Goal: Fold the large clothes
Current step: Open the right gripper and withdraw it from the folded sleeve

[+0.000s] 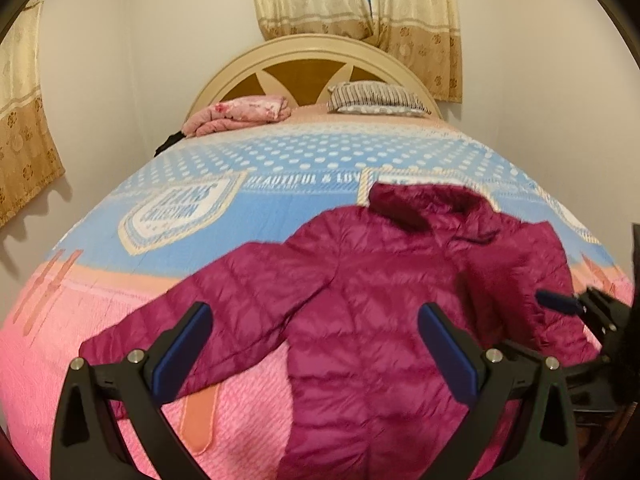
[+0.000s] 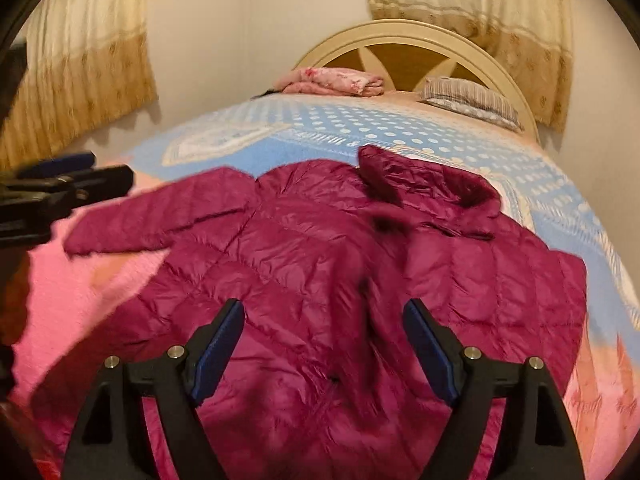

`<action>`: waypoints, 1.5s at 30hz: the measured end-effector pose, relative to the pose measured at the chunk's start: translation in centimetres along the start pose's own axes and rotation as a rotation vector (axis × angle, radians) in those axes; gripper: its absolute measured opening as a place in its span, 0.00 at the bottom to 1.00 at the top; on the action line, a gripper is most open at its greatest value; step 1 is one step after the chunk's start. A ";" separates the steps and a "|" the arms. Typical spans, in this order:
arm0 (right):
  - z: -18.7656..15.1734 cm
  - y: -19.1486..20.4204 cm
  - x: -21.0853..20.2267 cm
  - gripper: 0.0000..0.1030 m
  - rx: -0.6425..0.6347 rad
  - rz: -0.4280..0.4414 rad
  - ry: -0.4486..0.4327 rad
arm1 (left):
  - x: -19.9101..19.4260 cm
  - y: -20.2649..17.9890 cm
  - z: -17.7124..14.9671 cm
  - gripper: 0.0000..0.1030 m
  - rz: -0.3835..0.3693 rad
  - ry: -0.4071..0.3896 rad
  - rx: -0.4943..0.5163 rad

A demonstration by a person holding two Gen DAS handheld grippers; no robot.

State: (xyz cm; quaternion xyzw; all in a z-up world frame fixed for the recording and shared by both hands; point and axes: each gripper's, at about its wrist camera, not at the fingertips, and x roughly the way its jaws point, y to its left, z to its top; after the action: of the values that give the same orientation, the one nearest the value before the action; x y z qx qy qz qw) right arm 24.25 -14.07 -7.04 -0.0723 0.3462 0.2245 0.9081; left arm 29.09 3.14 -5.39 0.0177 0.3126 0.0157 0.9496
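Magenta quilted jacket (image 2: 320, 264); bedspread (image 1: 280, 160) pink near, blue with white dots toward headboard edge; cream-and-tan headboard (image 1: 304, 64); striped pillow (image 1: 376, 98); beige floral curtains (image 1: 352, 0).

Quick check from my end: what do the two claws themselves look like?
Both match. The left claw and right claw each have two black plastic fingers lined with flat blue pads, plus silver bolt heads at the finger bases. No cables or markings show.
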 end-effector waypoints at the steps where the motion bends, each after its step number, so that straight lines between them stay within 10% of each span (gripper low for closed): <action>1: 0.0 -0.8 -0.4 0.66 0.033 0.015 -0.006 | 0.1 -0.4 0.3 1.00 -0.005 -0.002 -0.004; 5: -0.2 -3.6 -0.6 0.51 0.150 0.030 -0.003 | 1.1 -2.2 1.2 1.00 -0.042 0.004 -0.019; 11: -0.7 -7.0 0.8 0.27 0.178 -0.169 0.032 | 2.9 -6.7 1.8 1.00 -0.044 0.015 0.056; 18: -0.1 -9.0 -0.1 0.27 0.293 0.034 -0.018 | 3.4 -6.6 1.2 1.00 0.000 0.015 0.062; 22: 0.1 -6.4 0.2 0.27 0.155 -0.110 -0.028 | 3.1 -5.6 1.7 1.00 0.036 0.004 0.041; 27: 1.1 -12.2 2.5 0.27 0.308 -0.231 0.022 | 2.2 -7.1 2.8 1.00 0.011 -0.032 0.046; 36: -2.5 -11.7 8.3 0.27 0.261 -0.188 0.221 | 9.7 -11.2 0.0 1.00 -0.001 0.124 0.117; 40: -1.9 -14.4 6.5 0.27 0.390 -0.086 0.137 | 13.1 -10.7 -2.2 1.00 -0.007 0.232 0.097; 45: 0.4 -19.0 4.8 0.27 0.483 -0.159 0.035 | 14.4 -10.2 -3.6 1.00 -0.037 0.274 0.054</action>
State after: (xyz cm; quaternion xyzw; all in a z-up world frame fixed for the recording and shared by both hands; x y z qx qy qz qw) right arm 36.31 -29.09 -10.39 0.1160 0.3988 0.0618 0.9076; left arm 38.68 -6.35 -17.30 0.0349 0.4397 -0.0081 0.8974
